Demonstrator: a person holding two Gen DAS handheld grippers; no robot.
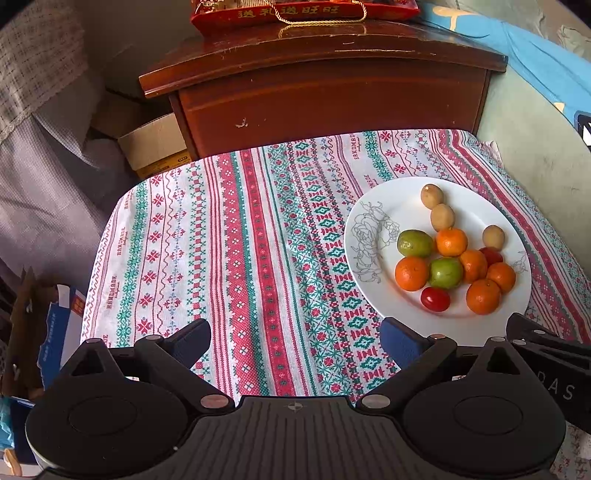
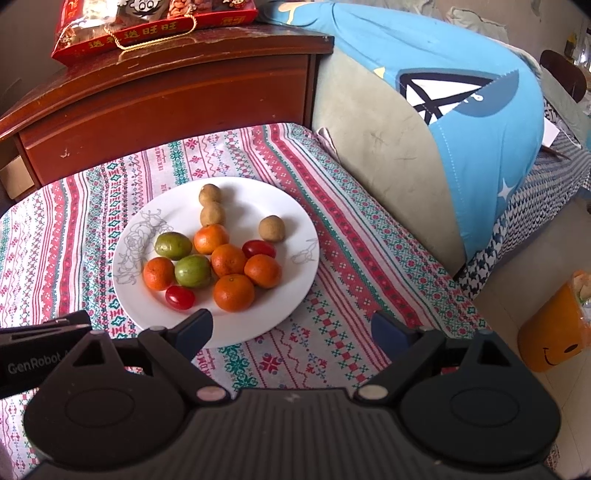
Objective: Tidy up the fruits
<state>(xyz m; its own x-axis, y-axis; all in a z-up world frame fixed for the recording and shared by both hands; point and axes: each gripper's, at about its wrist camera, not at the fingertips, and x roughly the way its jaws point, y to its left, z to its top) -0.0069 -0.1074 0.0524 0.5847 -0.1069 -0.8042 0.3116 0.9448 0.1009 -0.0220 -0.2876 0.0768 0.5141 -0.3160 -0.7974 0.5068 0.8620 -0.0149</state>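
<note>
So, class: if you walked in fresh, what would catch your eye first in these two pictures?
The white plate heaped with oranges, green fruits and cherry tomatoes stands out, resting on the patterned red-and-green tablecloth. Behind it stands a dark wooden cabinet, with a red gift bag on top.

One white plate, holding:
- oranges: five
- green fruits: two
- red cherry tomatoes: two
- small brown fruits: three

Twelve pieces in all on one patterned cloth.
</note>
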